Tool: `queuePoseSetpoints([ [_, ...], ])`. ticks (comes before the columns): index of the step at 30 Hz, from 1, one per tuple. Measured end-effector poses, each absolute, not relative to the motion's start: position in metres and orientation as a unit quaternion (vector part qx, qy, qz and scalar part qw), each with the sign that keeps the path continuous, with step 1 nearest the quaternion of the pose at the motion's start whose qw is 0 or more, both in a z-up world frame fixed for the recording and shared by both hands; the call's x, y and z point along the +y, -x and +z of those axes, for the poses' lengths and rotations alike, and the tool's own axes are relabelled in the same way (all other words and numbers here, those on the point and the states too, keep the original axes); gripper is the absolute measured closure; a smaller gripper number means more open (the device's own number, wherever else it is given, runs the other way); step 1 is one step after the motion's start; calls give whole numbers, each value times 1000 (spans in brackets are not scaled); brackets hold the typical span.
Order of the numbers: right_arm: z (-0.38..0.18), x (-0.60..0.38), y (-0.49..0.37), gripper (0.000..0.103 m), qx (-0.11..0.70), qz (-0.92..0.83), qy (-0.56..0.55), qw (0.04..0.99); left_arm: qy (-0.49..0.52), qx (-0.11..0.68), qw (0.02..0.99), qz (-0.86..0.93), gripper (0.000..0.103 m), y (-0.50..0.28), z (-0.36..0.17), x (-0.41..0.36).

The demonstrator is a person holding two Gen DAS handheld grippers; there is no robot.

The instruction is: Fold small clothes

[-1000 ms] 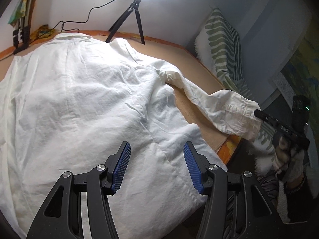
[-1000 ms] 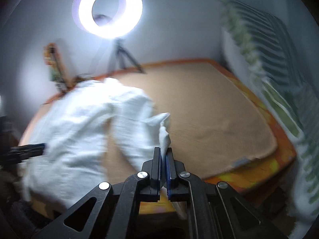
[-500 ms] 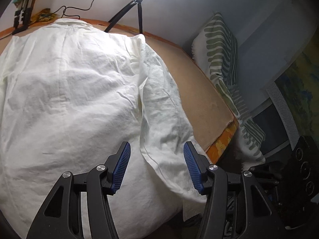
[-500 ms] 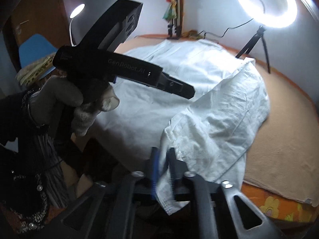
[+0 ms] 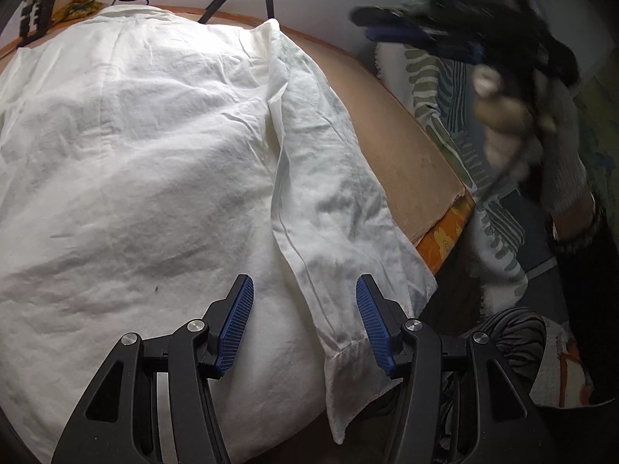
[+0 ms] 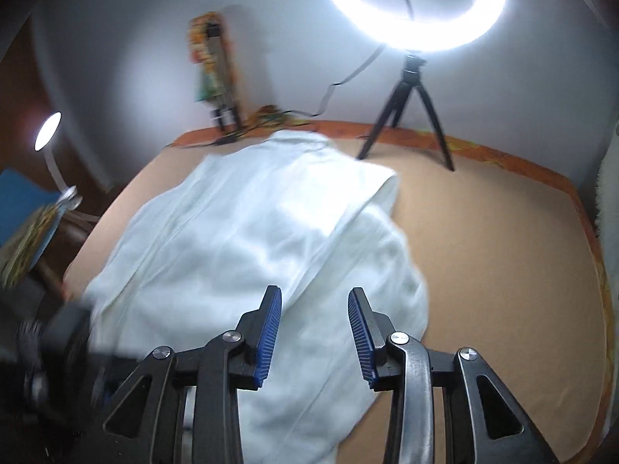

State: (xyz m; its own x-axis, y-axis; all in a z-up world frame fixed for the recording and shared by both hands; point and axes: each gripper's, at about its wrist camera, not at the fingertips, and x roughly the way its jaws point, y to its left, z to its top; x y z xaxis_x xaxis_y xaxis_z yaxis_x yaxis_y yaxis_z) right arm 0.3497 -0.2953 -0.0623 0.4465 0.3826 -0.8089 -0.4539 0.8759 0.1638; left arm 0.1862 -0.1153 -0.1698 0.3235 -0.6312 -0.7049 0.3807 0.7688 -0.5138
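While the white shirt (image 5: 147,162) lies spread across the tan bed (image 6: 503,270), its long sleeve (image 5: 332,208) is folded in along the right edge of the body, with the cuff (image 5: 359,379) hanging just over the near edge of the mattress. Above that near part, the left hand-held gripper (image 5: 305,321) hovers with its blue pads (image 5: 236,321) standing well apart; the sleeve's seam runs below the gap between them, and nothing is pinched.

Up at the right of the left wrist view, blurred, the right hand-held gripper (image 5: 418,34) is carried by a gloved hand (image 5: 518,123) clear of the cloth. Its jaws have just been opening, and in the right wrist view they stand partly apart (image 6: 313,332) with only the shirt far below them, nothing between the pads.

At the far edge of the bed a lit ring light (image 6: 412,4) stands on a small black tripod (image 6: 410,116), its cable trailing to the left along the wall. A green-patterned blanket (image 5: 456,116) hangs beside the bed's right side.
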Motion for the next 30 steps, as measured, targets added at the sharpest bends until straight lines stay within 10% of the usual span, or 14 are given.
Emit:
queuePoseSetpoints([
  [5, -100, -275, -446, 63, 521, 159, 28, 838, 154, 479, 795, -339, 55, -182, -173, -115],
  [9, -124, -262, -482, 92, 540, 136, 43, 829, 176, 482, 779, -360, 93, -186, -179, -118],
  [14, -127, -256, -488, 103, 546, 143, 37, 825, 179, 482, 776, -365, 98, -185, -183, -115],
  [16, -121, -259, -490, 90, 544, 148, 16, 826, 175, 478, 780, -365, 98, -183, -180, -115],
  [18, -114, -263, -493, 48, 541, 156, -14, 826, 170, 473, 784, -364, 98, -180, -178, -116],
  [22, -114, -258, -502, 48, 548, 154, -18, 822, 164, 473, 786, -363, 98, -179, -179, -118],
  [27, -144, -239, -505, 103, 565, 125, 41, 814, 164, 472, 787, -362, 98, -180, -180, -119],
  [30, -136, -231, -499, 103, 547, 135, 49, 824, 175, 465, 786, -367, 100, -176, -176, -117],
])
